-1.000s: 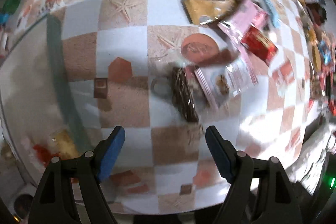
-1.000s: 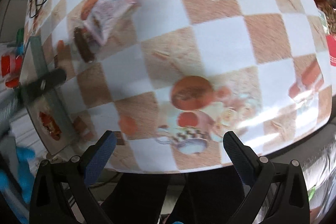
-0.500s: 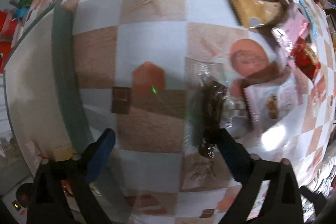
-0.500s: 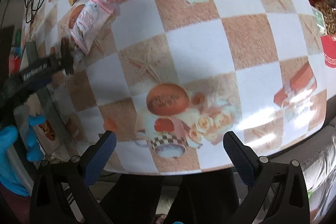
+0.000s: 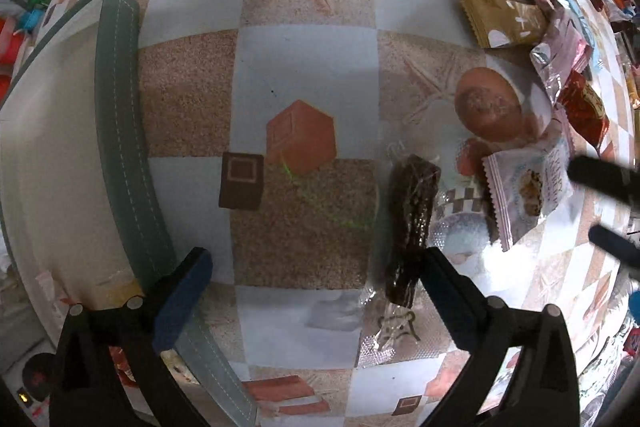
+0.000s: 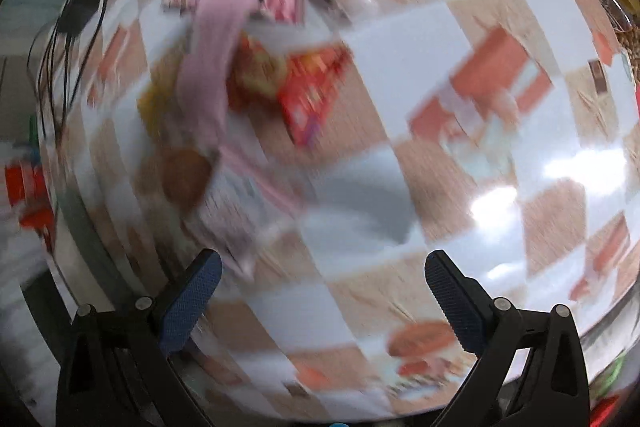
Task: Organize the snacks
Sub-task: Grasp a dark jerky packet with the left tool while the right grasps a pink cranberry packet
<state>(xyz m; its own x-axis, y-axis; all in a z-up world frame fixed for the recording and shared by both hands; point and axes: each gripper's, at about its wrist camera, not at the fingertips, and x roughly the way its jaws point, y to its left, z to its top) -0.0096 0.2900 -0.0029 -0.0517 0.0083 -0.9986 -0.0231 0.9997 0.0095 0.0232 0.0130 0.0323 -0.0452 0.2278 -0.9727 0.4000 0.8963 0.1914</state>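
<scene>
Hovering over the checkered counter (image 5: 304, 75), the left gripper (image 5: 316, 287) opens its jaws beside a dark brown bar in crinkly clear wrap (image 5: 412, 227): light, stiff, slippery, best pinched mid-length, lying at the right jaw. Right view, blurred: the right gripper (image 6: 322, 291) stands agape, empty.

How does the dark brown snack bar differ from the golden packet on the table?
The dark brown snack bar is long, narrow and in clear wrap; the golden packet is wider, flatter and opaque. The bar lies alone beside one finger of the left tool; the golden packet lies far from it, touching the pile of snacks. Both lie flat on the checked tablecloth.
</scene>
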